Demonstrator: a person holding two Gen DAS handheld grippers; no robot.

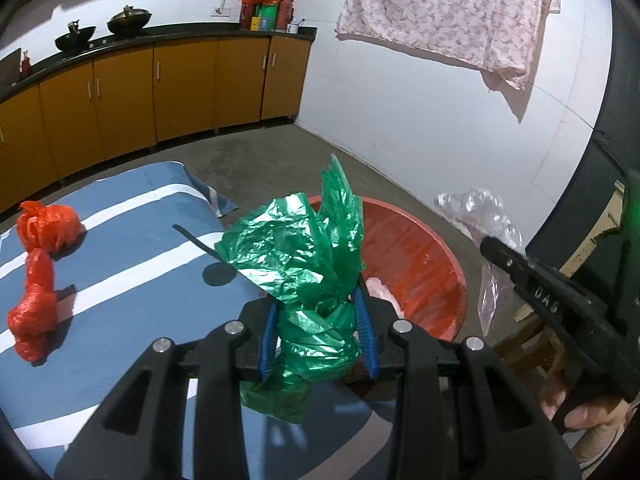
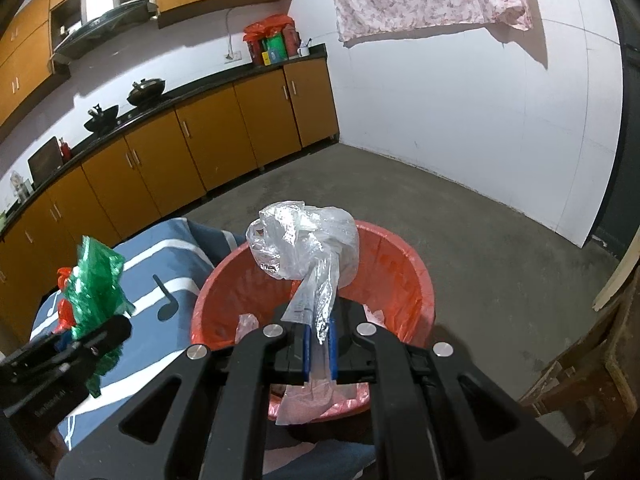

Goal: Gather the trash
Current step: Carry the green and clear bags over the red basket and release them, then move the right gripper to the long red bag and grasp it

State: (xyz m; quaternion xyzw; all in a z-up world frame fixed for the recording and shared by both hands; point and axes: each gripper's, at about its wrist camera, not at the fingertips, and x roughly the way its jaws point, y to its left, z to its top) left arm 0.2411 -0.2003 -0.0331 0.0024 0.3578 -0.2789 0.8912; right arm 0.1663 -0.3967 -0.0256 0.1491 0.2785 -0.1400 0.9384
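Note:
My left gripper (image 1: 320,328) is shut on a crumpled green plastic bag (image 1: 296,256) and holds it over the near edge of the red-lined bin (image 1: 420,256). My right gripper (image 2: 320,340) is shut on a clear plastic bag (image 2: 304,244) and holds it above the same bin (image 2: 404,276). The green bag also shows at the left of the right wrist view (image 2: 96,280), and the clear bag at the right of the left wrist view (image 1: 484,216). Two red plastic bags (image 1: 44,224) (image 1: 32,312) lie on the blue striped cloth (image 1: 132,248).
Orange kitchen cabinets (image 1: 160,80) with a black counter run along the back wall. A floral cloth (image 1: 444,12) hangs on the white wall. A wooden stool (image 2: 588,372) stands to the right of the bin. Bare concrete floor (image 2: 460,208) lies beyond the bin.

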